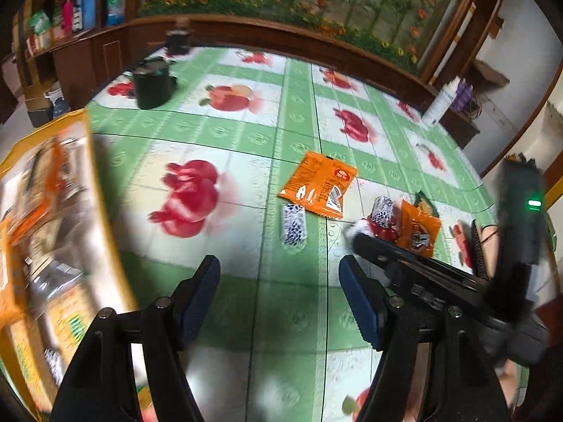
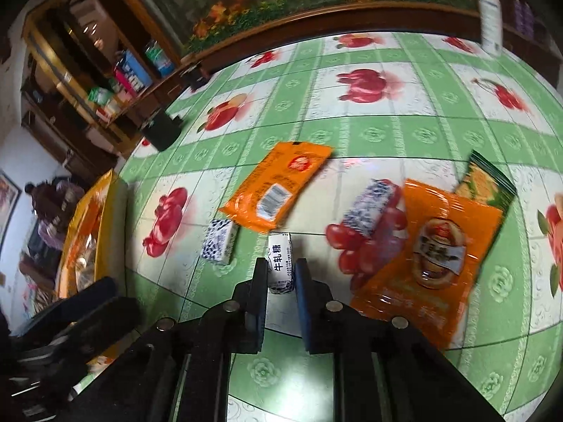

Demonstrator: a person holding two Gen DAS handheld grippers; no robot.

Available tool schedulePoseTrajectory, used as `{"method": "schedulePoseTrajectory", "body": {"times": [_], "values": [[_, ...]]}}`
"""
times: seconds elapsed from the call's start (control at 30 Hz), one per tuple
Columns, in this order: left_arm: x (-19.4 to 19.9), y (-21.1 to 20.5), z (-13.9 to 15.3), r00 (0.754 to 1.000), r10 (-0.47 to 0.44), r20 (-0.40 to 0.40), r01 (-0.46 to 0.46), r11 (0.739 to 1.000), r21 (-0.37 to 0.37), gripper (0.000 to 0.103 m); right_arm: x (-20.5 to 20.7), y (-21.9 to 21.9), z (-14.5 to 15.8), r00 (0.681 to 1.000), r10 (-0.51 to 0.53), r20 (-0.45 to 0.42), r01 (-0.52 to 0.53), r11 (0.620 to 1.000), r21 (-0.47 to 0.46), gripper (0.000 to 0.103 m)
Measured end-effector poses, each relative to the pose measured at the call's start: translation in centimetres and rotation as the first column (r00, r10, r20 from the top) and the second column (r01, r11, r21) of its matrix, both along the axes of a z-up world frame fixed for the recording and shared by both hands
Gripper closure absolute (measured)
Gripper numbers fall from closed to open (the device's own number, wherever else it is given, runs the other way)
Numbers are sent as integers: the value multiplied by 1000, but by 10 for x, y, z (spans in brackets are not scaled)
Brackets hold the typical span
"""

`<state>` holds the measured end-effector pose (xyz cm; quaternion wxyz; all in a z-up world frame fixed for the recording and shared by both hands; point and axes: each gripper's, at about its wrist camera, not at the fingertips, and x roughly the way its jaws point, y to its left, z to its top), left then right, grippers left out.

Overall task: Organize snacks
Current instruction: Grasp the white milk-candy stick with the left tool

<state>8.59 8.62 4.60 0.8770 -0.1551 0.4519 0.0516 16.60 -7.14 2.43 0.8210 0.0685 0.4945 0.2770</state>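
My right gripper [image 2: 280, 263] is shut on a small white candy packet [image 2: 279, 246] that rests on the fruit-print tablecloth [image 2: 352, 126]. Around it lie a flat orange packet [image 2: 278, 186], two blue-and-white candies [image 2: 220, 241] [image 2: 371, 207], a larger orange snack bag [image 2: 436, 246] and a green packet [image 2: 487, 183]. My left gripper [image 1: 278, 262] hangs open over bare cloth with nothing between its fingers, short of the orange packet [image 1: 318, 190] and a patterned candy [image 1: 293, 223]. A yellow box [image 1: 88, 133] holding snacks sits at the left, blurred.
A black cup [image 1: 153, 82] and a dark jar [image 1: 177, 40] stand at the table's far left. A white bottle [image 1: 440, 100] stands at the far right edge. A wooden ledge and shelves with packages border the back.
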Motion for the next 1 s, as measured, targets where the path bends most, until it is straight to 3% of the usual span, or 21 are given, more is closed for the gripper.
{"method": "schedulePoseTrajectory", "body": {"times": [0.1, 0.27, 0.33, 0.43, 0.67, 0.83, 1.0], "values": [[19, -6, -10, 999, -10, -39, 10, 1000, 20, 48, 3, -14, 3, 999, -43, -28, 44, 998, 37, 87], [40, -8, -24, 997, -5, -71, 7, 999, 39, 51, 4, -20, 6, 997, -59, -45, 62, 996, 61, 86], [46, -8, -32, 996, -8, -88, 11, 999, 33, 73, 3, -20, 8, 997, -58, -41, 61, 996, 60, 86], [45, -12, -35, 997, -11, -75, 16, 998, 66, 83, 2, -20, 10, 998, -59, -35, 61, 997, 55, 86], [9, -15, -36, 999, -8, -33, 10, 999, 45, 83, 0, -14, 7, 999, -43, -33, 44, 999, 33, 86], [-27, -27, -37, 1000, -23, -5, 24, 997, 74, 83, -4, -8, 5, 999, -25, -27, 25, 1000, 12, 86], [-32, -29, -38, 1000, -21, 20, 19, 994, 106, 83, -8, -4, 1, 1000, -14, -28, 14, 1000, 5, 86]]}}
